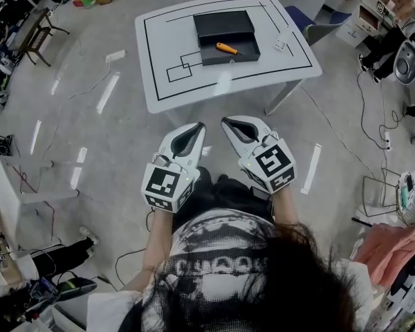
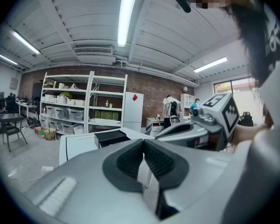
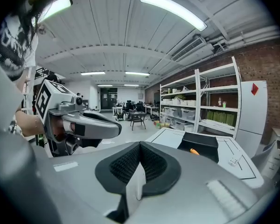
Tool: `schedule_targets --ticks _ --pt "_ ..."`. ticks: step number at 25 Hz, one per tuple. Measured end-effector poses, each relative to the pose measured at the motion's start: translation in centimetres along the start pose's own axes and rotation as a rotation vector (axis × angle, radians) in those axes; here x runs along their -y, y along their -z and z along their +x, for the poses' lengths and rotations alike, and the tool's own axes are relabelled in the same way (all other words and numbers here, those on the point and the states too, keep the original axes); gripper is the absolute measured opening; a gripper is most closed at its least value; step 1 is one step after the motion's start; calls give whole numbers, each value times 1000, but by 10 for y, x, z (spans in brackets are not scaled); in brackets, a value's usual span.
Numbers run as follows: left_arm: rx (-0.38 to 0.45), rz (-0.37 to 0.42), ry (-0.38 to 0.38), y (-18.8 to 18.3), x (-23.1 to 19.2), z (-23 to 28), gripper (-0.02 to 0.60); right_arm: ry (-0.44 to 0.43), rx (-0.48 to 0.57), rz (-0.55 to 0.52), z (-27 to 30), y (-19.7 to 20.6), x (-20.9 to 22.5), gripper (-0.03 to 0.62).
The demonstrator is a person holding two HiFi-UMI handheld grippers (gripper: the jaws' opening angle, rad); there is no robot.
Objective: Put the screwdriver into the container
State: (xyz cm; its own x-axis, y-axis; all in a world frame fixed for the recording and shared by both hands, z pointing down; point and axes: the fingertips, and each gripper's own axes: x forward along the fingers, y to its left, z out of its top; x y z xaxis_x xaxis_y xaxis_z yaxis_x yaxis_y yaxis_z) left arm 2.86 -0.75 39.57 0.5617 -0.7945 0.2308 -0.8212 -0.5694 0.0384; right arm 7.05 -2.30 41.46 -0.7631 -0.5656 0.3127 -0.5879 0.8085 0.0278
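I find the left gripper (image 1: pixel 199 126) fingers pressed together, holding nothing; the right gripper (image 1: pixel 225 121) likewise. Both sit at frame centre, well apart from the table (image 1: pixel 159 81) at top, where the screwdriver (image 1: pixel 227 48) lies in the container (image 1: pixel 225 25).

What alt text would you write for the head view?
A person holds the left gripper and right gripper, both shut and empty, short of a white table; an orange-handled screwdriver lies on a black container there.
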Motion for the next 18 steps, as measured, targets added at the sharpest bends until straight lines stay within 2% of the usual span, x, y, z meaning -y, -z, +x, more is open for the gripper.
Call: schedule_targets --ticks 18 --pt "-26 10 16 14 29 0 0 -33 13 -11 -16 9 -4 -3"
